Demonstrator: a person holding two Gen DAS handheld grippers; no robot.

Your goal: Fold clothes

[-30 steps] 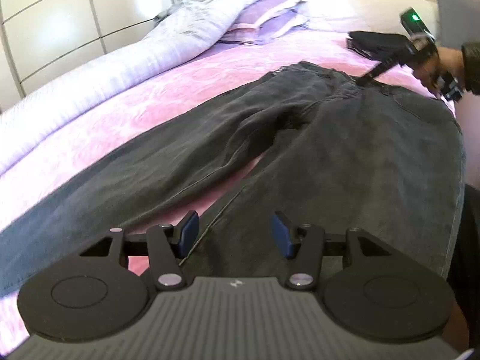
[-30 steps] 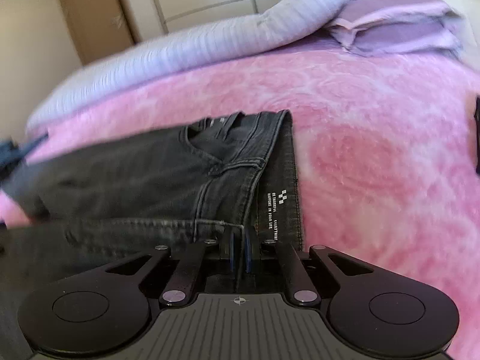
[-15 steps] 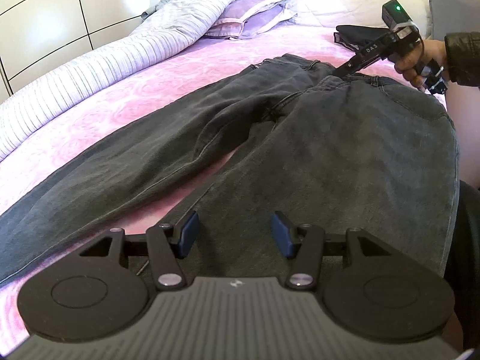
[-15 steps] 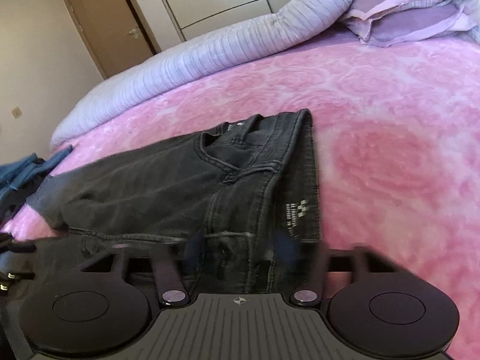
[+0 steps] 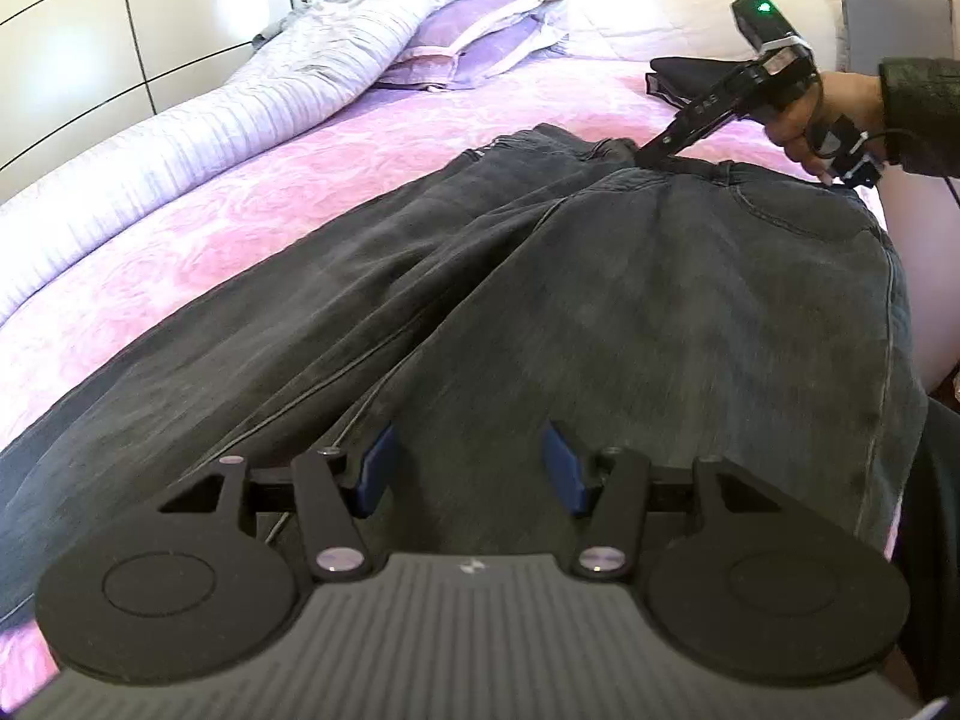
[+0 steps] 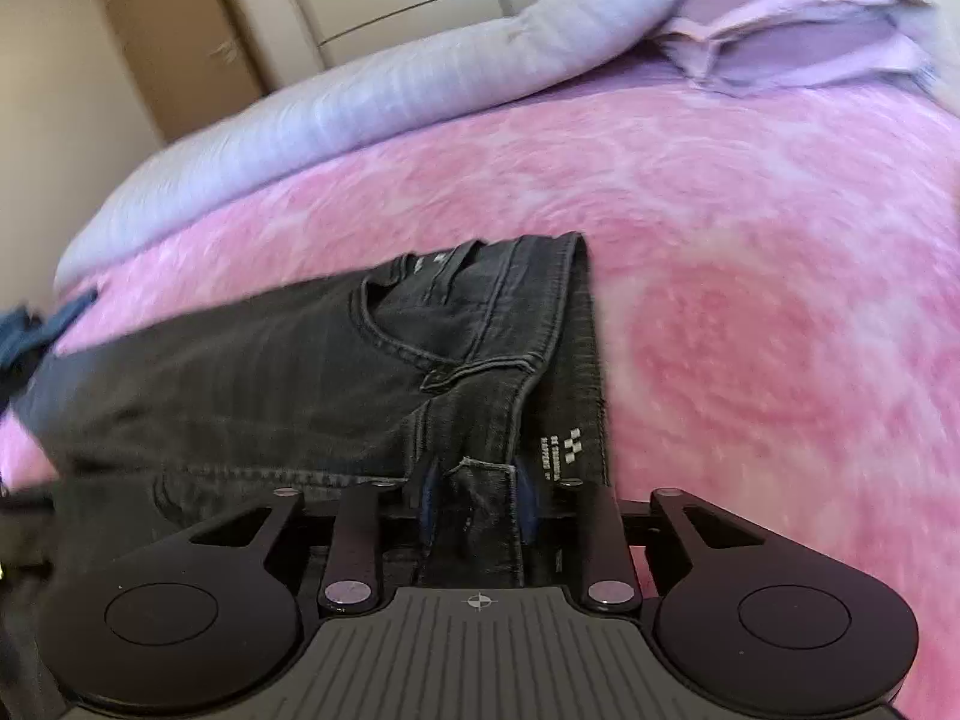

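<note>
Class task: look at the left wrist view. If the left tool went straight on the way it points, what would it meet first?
Most likely the jeans: the open left tool hovers low over the near leg, so the cloth comes first, though depth is unclear.

Right claw [image 6: 474, 501] has reopened, then closed on the jeans [image 6: 336, 372] waistband again

Dark grey jeans [image 5: 600, 276] spread flat along a pink bed [image 5: 240, 204], legs side by side and touching. Left claw [image 5: 467, 468] low over the nearer leg, blue pads [image 5: 375, 468] spread apart, nothing between them. Right claw [image 5: 645, 155] at the far waistband, tip touching denim. Purple pillows [image 5: 480, 36] beyond.
</note>
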